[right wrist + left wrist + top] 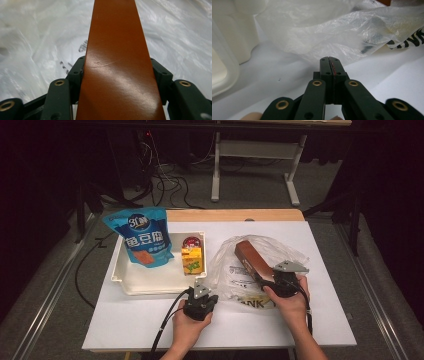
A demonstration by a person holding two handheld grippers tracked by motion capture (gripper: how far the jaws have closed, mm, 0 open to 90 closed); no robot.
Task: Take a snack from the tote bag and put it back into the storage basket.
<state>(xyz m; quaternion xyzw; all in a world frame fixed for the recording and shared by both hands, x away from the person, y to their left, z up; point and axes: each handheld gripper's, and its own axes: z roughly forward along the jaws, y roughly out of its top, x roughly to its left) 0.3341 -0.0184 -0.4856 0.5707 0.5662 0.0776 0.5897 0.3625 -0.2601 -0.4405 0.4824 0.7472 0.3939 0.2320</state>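
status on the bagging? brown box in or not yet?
Done: nothing clearly bagged. In hand: the right tongs clamp the brown box, which lies on the plastic bag; I can't tell if it's inside. The left tongs are shut beside the bag, holding nothing. Probably left: the blue pouch and yellow carton sit in the white tray.

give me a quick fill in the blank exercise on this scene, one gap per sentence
1. The right hand-held gripper has its jaws around a long ____ box.
2. That box lies on a clear plastic ____.
3. The left hand-held gripper has its jaws ____, with nothing between them.
4. The blue snack pouch stands in the white ____, beside a small yellow carton.

Missing words: brown; bag; shut; tray
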